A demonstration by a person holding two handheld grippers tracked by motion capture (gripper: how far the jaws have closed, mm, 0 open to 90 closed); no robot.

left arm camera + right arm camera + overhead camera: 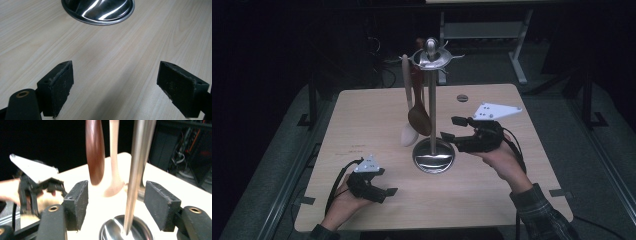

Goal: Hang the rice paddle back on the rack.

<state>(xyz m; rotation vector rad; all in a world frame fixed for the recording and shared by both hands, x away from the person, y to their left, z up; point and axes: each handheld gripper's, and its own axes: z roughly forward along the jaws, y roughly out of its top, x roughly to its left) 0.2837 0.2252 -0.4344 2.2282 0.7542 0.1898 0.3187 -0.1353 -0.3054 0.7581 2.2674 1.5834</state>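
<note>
- A metal stand (432, 100) is set upright at the middle of the table (362, 115), its round base (433, 155) resting flat on the wood.
- Two spoons are hung from the hooks at the top: a dark wooden spoon (418, 116) and a pale wooden spoon (408, 129), both at nine o'clock of the pole, side by side.
- The right gripper (454, 128) is held at three o'clock of the pole, just beside it, pointed at it. Its jaws are seen spread apart in the right gripper view, with the pole (137, 170) between them and untouched by either pad.
- The left gripper (386, 194) is held low at seven o'clock of the base, well apart from it. Its jaws are seen wide apart over bare wood, nothing gripped.
</note>
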